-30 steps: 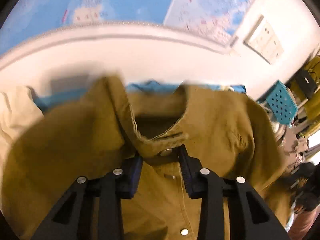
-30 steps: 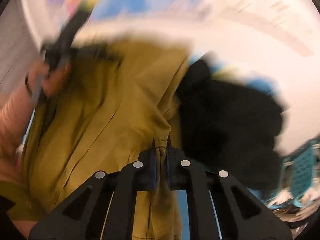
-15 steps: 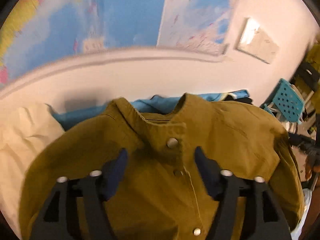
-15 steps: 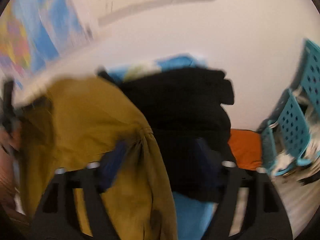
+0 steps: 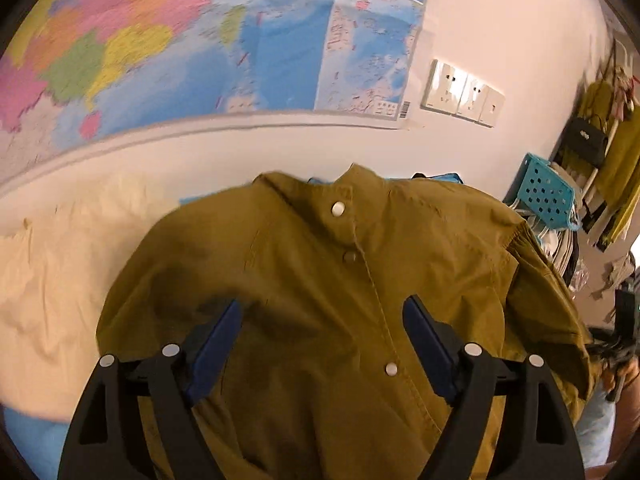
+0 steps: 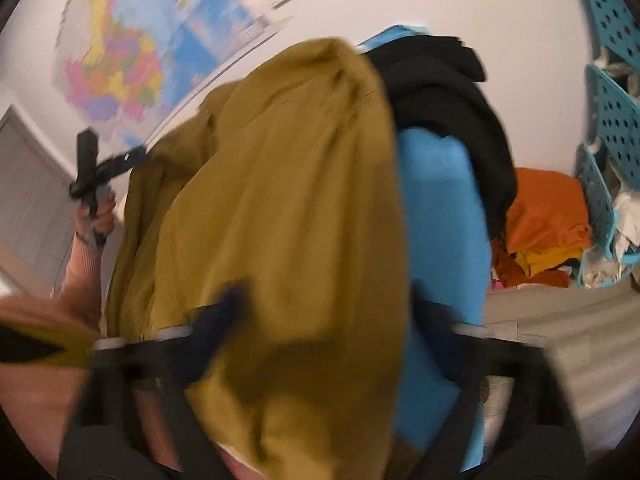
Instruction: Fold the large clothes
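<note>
The left tongs (image 5: 320, 344) are opening wide above the mustard-brown snap-button cotton jacket (image 5: 340, 300), releasing it flat for folding; the right tongs (image 6: 324, 320) are closing, empty.

No text can be read. The wall map (image 5: 168, 48) carries print too blurred to make out; the barcode label (image 5: 405, 110) at its five o'clock corner and the black handbag's (image 5: 587, 140) emblem are illegible.

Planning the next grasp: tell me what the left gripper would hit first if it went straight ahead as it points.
Most likely the olive jacket, near its snap placket. The left gripper has its jaws opening above the cloth, nothing gripped. Depth is uncertain.
</note>
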The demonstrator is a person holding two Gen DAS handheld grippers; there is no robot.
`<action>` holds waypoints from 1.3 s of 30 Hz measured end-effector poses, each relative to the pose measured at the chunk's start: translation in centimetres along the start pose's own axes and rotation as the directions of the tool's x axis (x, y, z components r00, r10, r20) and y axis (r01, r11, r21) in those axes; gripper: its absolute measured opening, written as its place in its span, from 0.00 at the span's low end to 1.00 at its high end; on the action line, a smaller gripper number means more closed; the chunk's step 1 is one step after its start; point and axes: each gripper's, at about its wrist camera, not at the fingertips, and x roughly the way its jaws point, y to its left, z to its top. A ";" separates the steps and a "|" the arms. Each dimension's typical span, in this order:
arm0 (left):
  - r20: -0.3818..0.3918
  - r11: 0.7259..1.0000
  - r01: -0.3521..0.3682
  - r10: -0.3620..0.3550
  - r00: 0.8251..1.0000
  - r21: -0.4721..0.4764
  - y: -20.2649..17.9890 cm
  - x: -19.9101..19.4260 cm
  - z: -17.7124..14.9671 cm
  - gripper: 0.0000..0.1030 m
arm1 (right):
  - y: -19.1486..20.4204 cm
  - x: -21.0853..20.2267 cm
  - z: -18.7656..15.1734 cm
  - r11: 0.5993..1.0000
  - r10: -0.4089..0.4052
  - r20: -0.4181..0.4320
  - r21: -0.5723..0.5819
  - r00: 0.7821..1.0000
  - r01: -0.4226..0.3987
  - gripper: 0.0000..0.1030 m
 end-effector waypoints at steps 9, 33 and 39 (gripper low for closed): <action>0.011 0.995 -0.099 0.099 0.995 -0.010 0.8 -3.2 -3.9 0.78 | 0.0 -9.5 6.3 0.914 -0.404 0.255 0.068 0.879 0.400 0.08; -0.088 0.987 -0.122 0.113 0.990 -0.102 4.4 -8.8 -13.0 0.05 | 6.1 -9.9 8.2 0.991 -0.133 0.242 0.063 0.961 0.121 0.07; -0.011 0.844 -0.488 0.498 0.867 -0.222 11.5 -15.6 -9.4 0.28 | 16.1 -4.6 10.6 0.989 0.040 0.129 -0.144 0.991 -0.021 0.07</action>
